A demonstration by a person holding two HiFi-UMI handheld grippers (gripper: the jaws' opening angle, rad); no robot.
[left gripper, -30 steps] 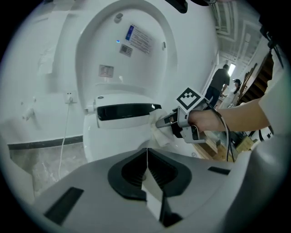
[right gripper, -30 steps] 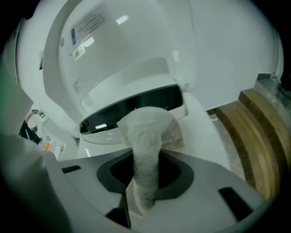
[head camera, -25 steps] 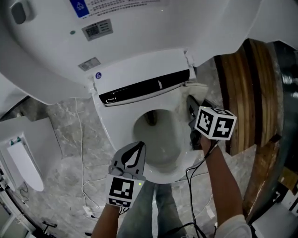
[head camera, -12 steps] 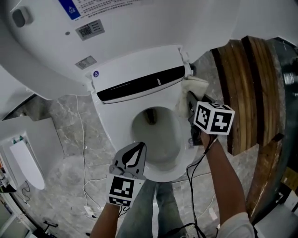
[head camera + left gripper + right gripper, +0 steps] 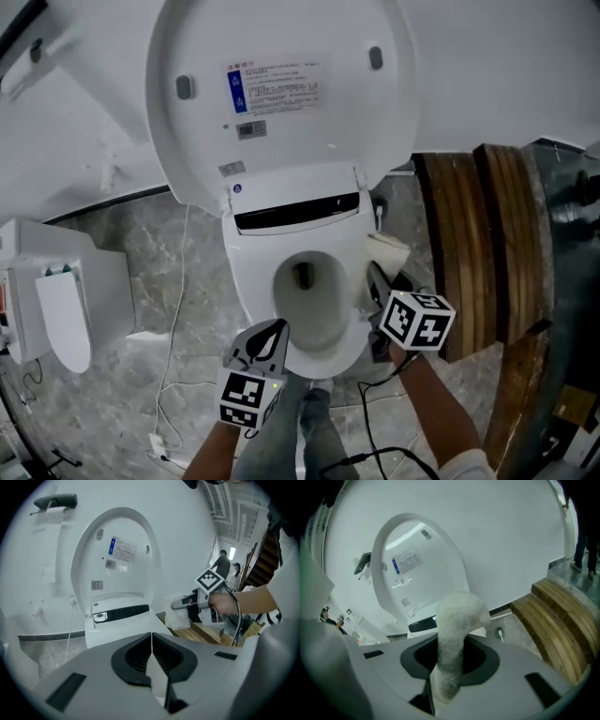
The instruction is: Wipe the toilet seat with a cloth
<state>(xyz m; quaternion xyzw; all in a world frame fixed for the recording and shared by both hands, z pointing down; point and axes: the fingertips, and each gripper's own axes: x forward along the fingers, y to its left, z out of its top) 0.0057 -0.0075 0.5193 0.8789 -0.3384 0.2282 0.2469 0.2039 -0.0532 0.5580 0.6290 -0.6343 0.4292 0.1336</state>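
1. Head view: way up high, looking almost straight down on the toilet (image 5: pixel 251 281). Both grippers sit low in the picture, left gripper (image 5: pixel 278 325) at left, right gripper (image 5: pixel 375 274) at right.
2. Left gripper view: low and close, facing the raised lid (image 5: pixel 119 555) and the wall (the right gripper pokes in at its right).
3. Right gripper view: similar angle from the other side, with the cloth (image 5: pixel 457 634) blocking its middle and wooden planks (image 5: pixel 562 616) at right.
4. All three share the lid's label (image 5: pixel 277 84) and the black strip (image 5: pixel 298 213) below it.

lid (image 5: pixel 281 122) behind toilet seat (image 5: pixel 249 286) | wooden planks (image 5: pixel 469 253) right of seat
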